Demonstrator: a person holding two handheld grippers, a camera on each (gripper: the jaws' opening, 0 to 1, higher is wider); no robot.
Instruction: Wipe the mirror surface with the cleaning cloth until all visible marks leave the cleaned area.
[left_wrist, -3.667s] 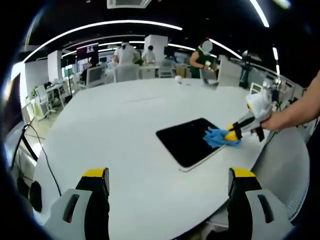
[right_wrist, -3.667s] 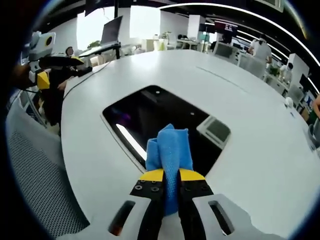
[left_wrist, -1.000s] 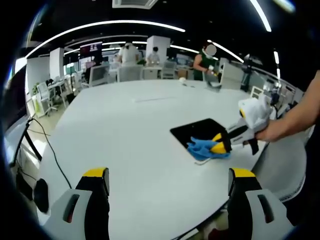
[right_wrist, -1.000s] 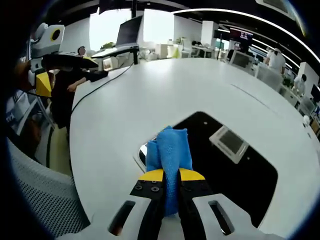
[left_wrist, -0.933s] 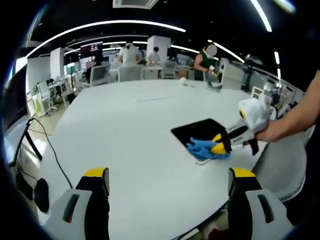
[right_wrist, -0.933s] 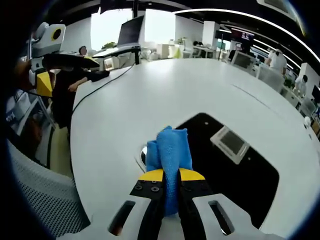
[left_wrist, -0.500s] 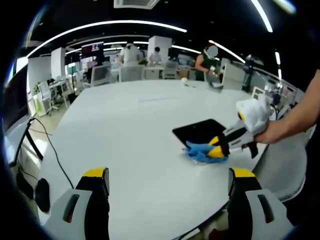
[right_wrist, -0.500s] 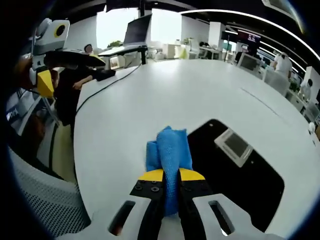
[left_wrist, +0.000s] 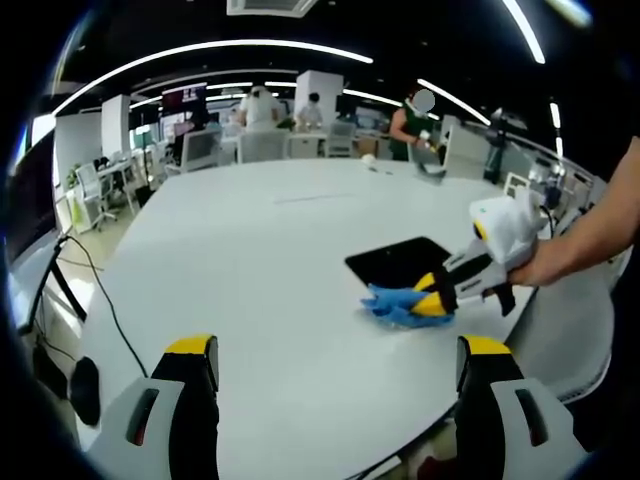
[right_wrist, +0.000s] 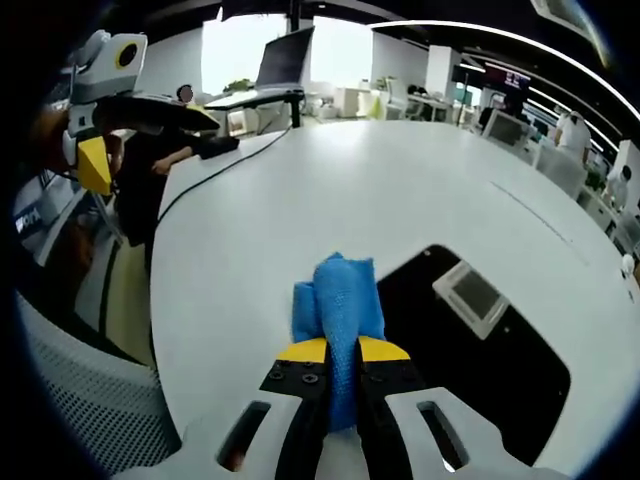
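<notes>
While the right gripper (right_wrist: 335, 362) is clamped tight on the blue cloth (right_wrist: 338, 298), the wad sits at the near corner of the mirror (right_wrist: 480, 350), about at its edge where it meets the white table (right_wrist: 330, 190). In the left gripper view the cloth (left_wrist: 395, 303) overlaps that same corner of the mirror (left_wrist: 398, 262), so the pass seems to have run to the rim. To wipe well, I would keep the cloth flat and pressed down, turn back across the dark glass in overlapping strokes, and avoid dragging it onto the table. The left gripper (left_wrist: 335, 350) hangs with jaws wide apart, holding nothing, well back from the mirror. Whether marks remain on the glass is too small to tell.
</notes>
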